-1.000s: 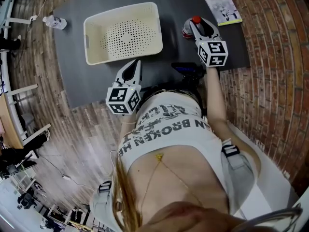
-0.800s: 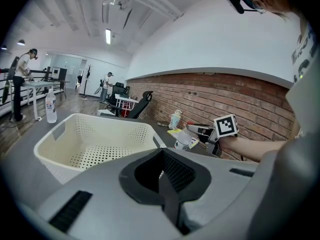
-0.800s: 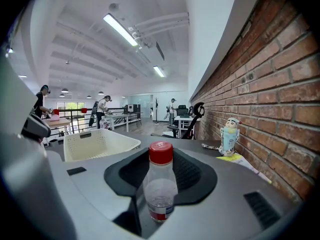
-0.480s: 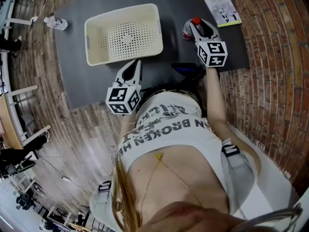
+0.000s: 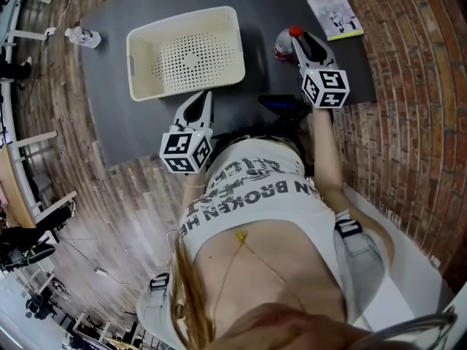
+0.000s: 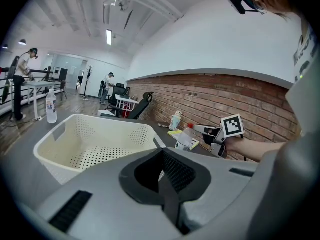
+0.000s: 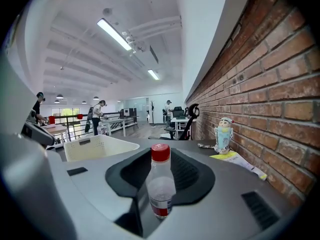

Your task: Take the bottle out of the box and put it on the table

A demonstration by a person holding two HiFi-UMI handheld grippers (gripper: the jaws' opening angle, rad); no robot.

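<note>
A small clear bottle with a red cap stands upright on the dark table, right of the white perforated basket. My right gripper is level with its upper part. In the right gripper view the bottle stands in the gap between the jaws; they have just been closing, but a dark slit shows beside it and the pads do not press. The left gripper view shows the same bottle at the right gripper's tips. My left gripper is shut and holds nothing, near the basket's front wall.
A yellow booklet lies at the table's far right corner, with a small figurine beside it. A second clear bottle stands on another table at far left. A black device sits at the near table edge. A brick wall runs along the right.
My right gripper has shifted slightly to the right and back while the bottle stayed put, so more of the bottle shows. The left gripper and basket have not moved.
</note>
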